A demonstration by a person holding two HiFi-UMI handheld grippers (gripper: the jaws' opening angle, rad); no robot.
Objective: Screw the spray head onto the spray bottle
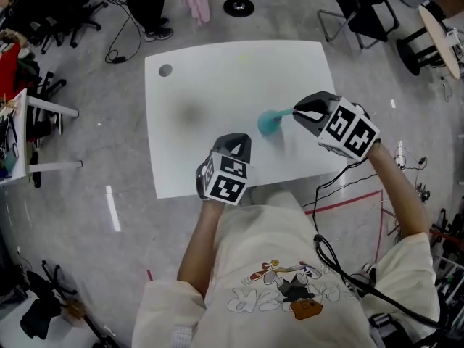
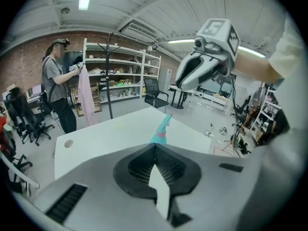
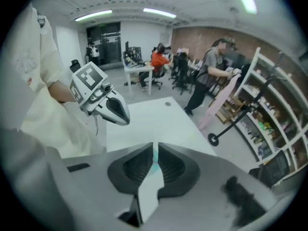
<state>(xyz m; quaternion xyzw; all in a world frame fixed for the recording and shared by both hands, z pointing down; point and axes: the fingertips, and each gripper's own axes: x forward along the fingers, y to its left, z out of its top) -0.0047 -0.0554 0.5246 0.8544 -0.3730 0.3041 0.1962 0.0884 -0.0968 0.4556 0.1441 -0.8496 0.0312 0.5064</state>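
A teal spray bottle (image 1: 268,123) stands on the white table (image 1: 196,143), its spray head on top with the nozzle reaching right. In the left gripper view the bottle (image 2: 161,130) shows a pink collar, and its body is hidden behind my jaws. My right gripper (image 1: 299,114) hangs above and just right of the nozzle. Its jaws are a narrow slit apart with nothing pressed between them; a bit of the teal bottle (image 3: 153,166) shows through the slit. My left gripper (image 1: 243,143) is shut and empty near the table's front edge, short of the bottle.
The table has a round cable hole (image 1: 165,69) at its far left corner. A coat stand (image 1: 238,6) and office chairs (image 1: 362,9) stand beyond the table. A person (image 2: 55,78) with a pink cloth stands by shelves. Red tape (image 1: 362,198) marks the floor at the right.
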